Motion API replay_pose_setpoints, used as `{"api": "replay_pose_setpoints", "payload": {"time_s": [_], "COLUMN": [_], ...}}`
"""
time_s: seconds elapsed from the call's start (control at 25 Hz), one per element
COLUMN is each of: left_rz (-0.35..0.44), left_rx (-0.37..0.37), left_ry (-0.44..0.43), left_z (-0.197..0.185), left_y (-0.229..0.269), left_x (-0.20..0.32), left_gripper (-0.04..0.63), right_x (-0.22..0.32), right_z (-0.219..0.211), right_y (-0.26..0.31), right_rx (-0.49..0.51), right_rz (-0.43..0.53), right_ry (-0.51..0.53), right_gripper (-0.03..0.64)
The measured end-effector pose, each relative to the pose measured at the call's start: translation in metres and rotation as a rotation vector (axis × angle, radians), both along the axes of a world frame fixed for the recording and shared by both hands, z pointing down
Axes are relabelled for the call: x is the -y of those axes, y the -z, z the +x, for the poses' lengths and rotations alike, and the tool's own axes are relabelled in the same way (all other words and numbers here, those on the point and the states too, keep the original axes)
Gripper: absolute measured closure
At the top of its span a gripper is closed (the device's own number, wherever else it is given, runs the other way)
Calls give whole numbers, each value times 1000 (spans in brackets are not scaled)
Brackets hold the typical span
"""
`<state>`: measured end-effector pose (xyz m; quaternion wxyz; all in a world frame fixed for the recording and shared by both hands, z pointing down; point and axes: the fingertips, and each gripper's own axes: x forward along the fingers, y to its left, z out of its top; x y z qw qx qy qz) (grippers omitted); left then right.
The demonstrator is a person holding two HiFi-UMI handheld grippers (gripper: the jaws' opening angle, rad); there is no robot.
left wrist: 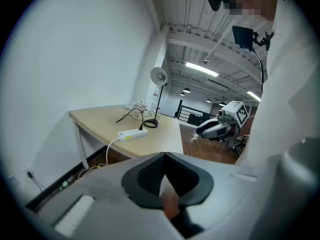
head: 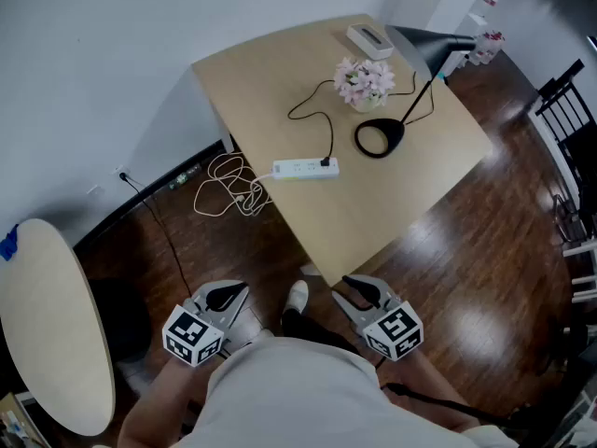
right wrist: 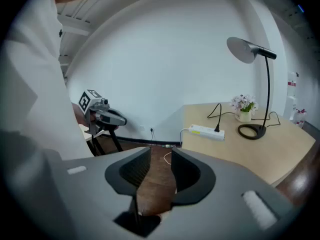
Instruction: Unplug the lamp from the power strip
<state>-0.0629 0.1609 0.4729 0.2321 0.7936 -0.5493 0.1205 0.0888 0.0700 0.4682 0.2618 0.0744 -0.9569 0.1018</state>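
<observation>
A white power strip [head: 305, 168] lies near the left edge of the wooden table [head: 373, 213], with the lamp's black plug [head: 327, 162] seated in its right end. The black desk lamp [head: 379, 138] stands behind it, its cord looping back to the plug. Both grippers hang close to the person's body, well short of the table. My left gripper [head: 224, 299] [left wrist: 165, 156] has its tips together and holds nothing. The jaws of my right gripper [head: 359, 292] [right wrist: 161, 151] stand apart, with only floor showing between them. Both gripper views also show the strip [left wrist: 132, 134] [right wrist: 206, 132].
A vase of pink flowers [head: 365, 82] and a white box [head: 369, 39] sit at the table's far side. A coil of white cable [head: 229, 189] lies on the floor left of the table. There is a round table [head: 47, 325] at the left and black chairs [head: 569, 101] at the right.
</observation>
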Motion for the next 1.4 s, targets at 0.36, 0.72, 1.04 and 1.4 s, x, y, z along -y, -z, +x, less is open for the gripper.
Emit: {"api": "replay_pose_setpoints", "payload": {"time_s": [0.36, 0.72, 1.04, 1.4], "left_rz": [1, -108, -206, -241], "left_rx": [71, 192, 223, 252], "left_ry": [-78, -394, -679, -926], "left_z": [-36, -58, -62, -39], "left_y": [10, -40, -104, -137], "left_x": [155, 266, 328, 344], "left_gripper": [591, 591, 592, 594], "right_x": [134, 215, 270, 306], "right_z": [-47, -95, -144, -157], "right_y": [1, -34, -81, -132], "right_rx": [-16, -98, -221, -335], "right_rz": [44, 31, -9, -70], "right_ry": [-26, -173, -335, -453], "right_gripper": [482, 483, 483, 486]}}
